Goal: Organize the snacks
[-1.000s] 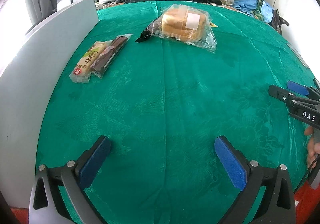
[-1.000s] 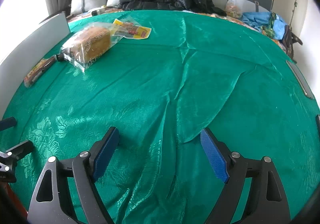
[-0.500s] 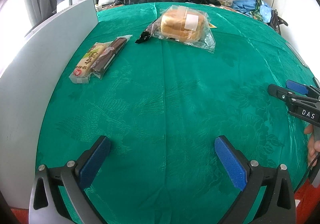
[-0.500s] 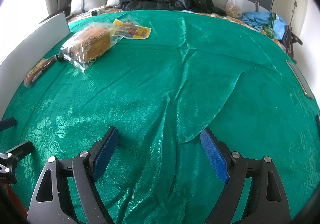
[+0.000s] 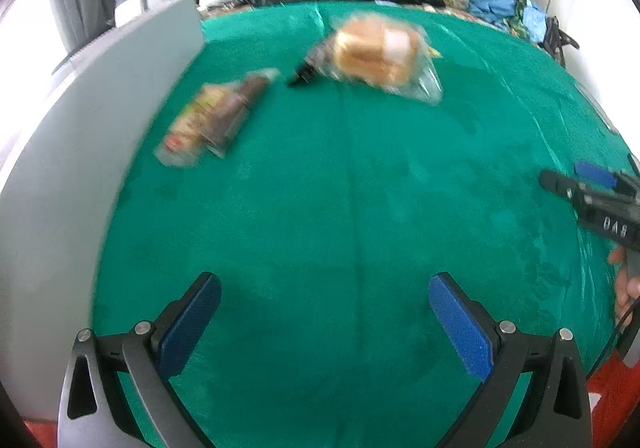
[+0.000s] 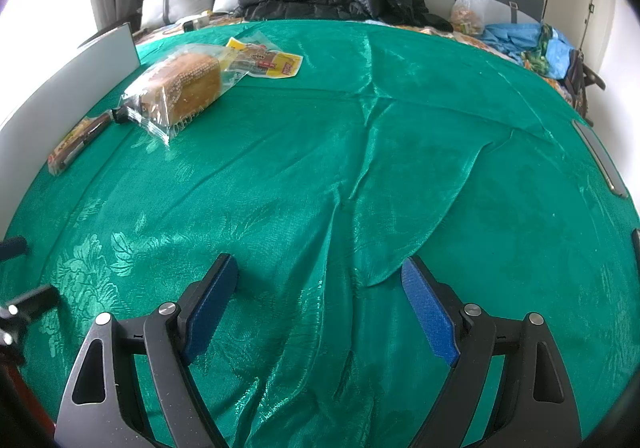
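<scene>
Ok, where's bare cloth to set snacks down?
Free: the green cloth from the bagged bread across to its right edge, and all the near side by both open hand-held grippers. Crowded: far-left corner, with bread, yellow packet and snack bars by the grey board.

A glossy, woven green cloth with a flower pattern is seen, creased in folds. The bread is wrapped in clear, shiny plastic film. Matt grey board is seen alongside.

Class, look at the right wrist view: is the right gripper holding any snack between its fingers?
No. The right gripper is open with only green cloth between its fingers, while the bagged bread lies far off.
</scene>
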Tool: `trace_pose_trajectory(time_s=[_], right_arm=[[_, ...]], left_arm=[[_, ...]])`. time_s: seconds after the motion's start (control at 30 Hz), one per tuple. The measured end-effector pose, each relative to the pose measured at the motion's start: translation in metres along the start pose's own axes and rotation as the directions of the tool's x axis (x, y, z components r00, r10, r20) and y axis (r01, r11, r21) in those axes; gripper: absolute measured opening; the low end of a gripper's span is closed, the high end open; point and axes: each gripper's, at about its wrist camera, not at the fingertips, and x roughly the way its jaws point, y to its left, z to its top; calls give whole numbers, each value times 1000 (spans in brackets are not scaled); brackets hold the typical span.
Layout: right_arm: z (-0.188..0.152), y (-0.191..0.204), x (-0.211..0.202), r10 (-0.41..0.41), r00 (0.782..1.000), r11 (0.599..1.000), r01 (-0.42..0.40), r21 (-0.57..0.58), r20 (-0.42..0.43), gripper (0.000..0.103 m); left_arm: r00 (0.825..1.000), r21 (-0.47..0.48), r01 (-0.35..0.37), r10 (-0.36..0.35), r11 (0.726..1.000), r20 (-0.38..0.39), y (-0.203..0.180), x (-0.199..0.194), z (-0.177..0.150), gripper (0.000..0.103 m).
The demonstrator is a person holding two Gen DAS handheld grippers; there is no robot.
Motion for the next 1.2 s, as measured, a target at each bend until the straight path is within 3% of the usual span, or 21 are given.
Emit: trace_pose_trajectory(time_s=[0.2,0.4,0.63,0.73,0.8,0.87,1.07,1.13,1.2], right_arm=[[0,1,0,0,1000,1000,0,2,-1,88],[0,1,0,1,1000,1000,-1,2,-1,88],[0,1,0,0,1000,1000,0,2,-2,88],[0,1,0,0,1000,1000,0,2,-2,88],[0,1,0,1,1000,1000,-1,2,-2,88],[0,1,0,1,1000,1000,-1,2,-3,88],[0,1,0,1,1000,1000,-1,3,-5,89],[0,1,0,1,1000,1000,-1,3,-5,89],[-1,1,1,1,1000,1000,-1,3,-7,89]], left_arm=[[998,-100,-26,32,995,58,47,0,54,102],[998,-75,-61,60,995,-15,60,53,110,102],[992,-22,-91,88,996,-94,69,97,125,103],[997,-34,0,-2,999,-82,73,95,123,95],[999,-5,21,-21,1000,-38,70,87,118,67],[998,5,54,-54,999,-32,66,78,112,53],[982,48,190,-188,981,-27,17,47,69,49],[962,50,271,-271,961,-24,-15,38,58,51],[943,66,332,-330,941,-33,-42,31,52,63]])
